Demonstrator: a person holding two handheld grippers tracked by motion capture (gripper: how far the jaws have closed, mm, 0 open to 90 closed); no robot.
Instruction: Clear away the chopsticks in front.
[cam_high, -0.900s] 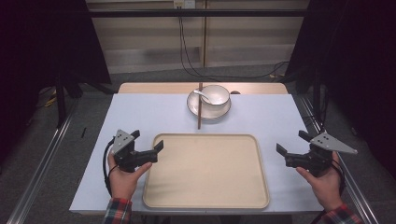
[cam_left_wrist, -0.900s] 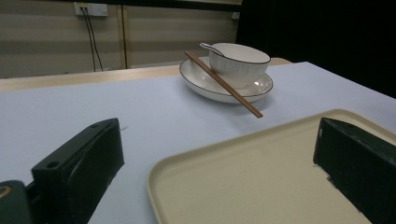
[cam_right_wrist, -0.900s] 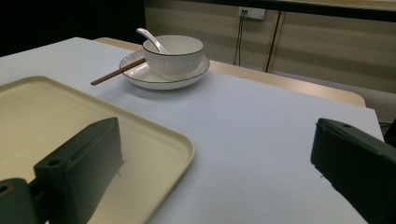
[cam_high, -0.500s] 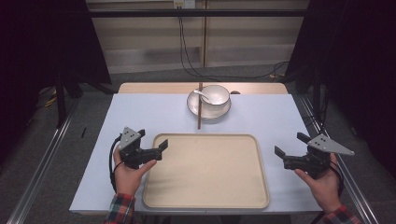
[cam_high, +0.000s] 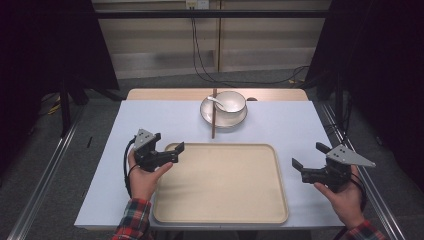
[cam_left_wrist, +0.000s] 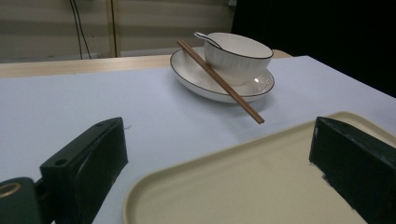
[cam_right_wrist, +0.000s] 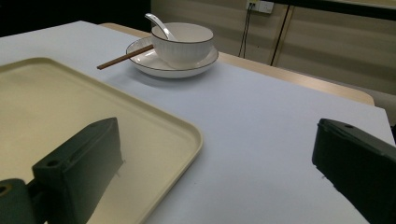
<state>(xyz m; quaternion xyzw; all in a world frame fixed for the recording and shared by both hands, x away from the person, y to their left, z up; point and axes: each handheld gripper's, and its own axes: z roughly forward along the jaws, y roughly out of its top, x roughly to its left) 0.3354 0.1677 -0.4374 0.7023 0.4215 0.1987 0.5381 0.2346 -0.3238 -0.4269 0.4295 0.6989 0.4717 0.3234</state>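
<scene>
The left tongs (cam_high: 166, 148) were seen in the lower left of the high view, held in a hand (cam_high: 143, 177) with a plaid sleeve, their jaws spread wide and nothing gripped between them. In the left gripper view, one jaw stood over the white surface (cam_left_wrist: 70, 107) and the other over the near corner of the beige tray (cam_left_wrist: 243, 186), so that the tray's rim lay between them; whether either jaw touched the tray could not be told. The right tongs (cam_high: 309, 157) were held at the lower right of the high view, just beside the tray's right edge, likewise spread wide and empty. In the right gripper view, one jaw was seen over the tray (cam_right_wrist: 154, 140) and the other over the bare surface (cam_right_wrist: 261, 140). The tray (cam_high: 220, 217) lay empty in the lower centre of the high view. Well apart from both tongs, at the upper centre, a white bowl (cam_high: 230, 102) holding a spoon (cam_high: 216, 102) was set on a plate (cam_high: 241, 118), and chopsticks (cam_high: 213, 117) were laid across the plate's left rim, their tips projecting toward the tray.
</scene>
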